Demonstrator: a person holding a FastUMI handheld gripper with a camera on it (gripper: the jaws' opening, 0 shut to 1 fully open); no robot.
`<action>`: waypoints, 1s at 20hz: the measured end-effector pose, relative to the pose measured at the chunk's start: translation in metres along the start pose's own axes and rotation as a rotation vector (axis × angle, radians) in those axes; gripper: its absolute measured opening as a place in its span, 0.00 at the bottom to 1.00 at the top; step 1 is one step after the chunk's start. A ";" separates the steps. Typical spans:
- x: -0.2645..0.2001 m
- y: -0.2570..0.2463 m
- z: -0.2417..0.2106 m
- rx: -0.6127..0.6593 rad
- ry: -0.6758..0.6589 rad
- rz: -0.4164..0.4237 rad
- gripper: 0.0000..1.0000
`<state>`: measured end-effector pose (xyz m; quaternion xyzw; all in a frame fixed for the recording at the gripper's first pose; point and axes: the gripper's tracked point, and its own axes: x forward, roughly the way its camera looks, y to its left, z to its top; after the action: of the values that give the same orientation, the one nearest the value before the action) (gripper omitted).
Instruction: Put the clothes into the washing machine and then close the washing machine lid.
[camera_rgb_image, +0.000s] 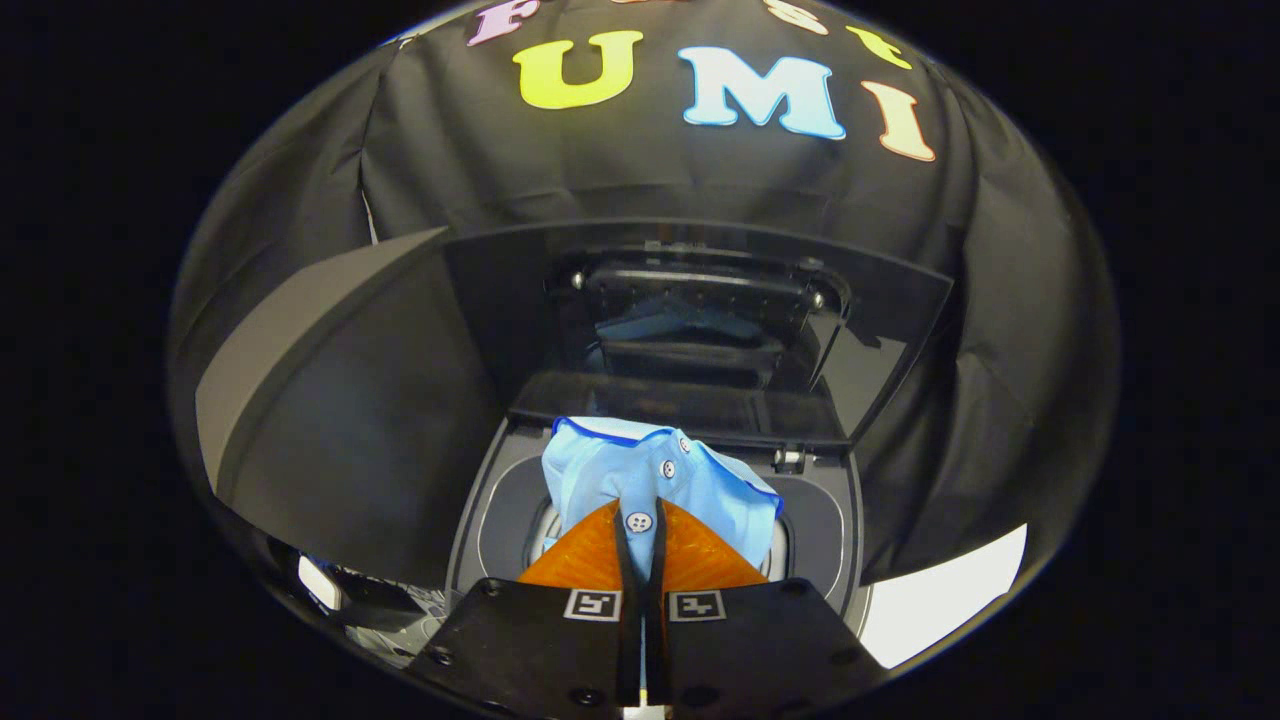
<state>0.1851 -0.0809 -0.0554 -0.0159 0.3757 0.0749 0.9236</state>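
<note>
At lower centre, the gripper (640, 520) pinched a light blue shirt (655, 480) above the washing machine (480, 520), its lid (700, 320) raised.

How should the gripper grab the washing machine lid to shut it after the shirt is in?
Judging by its pose, the lid stands raised behind the opening, hinged at the back, so take its top edge from the front and swing it down toward you. First the gripper, pinched shut on the blue shirt over the drum opening, must release it.
</note>
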 end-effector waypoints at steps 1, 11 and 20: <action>0.003 0.001 -0.008 0.006 0.019 0.003 0.03; 0.007 0.008 -0.015 0.051 -0.019 0.052 0.83; -0.015 0.003 0.032 0.061 -0.141 0.026 0.97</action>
<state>0.1965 -0.0776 -0.0218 0.0223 0.3119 0.0766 0.9468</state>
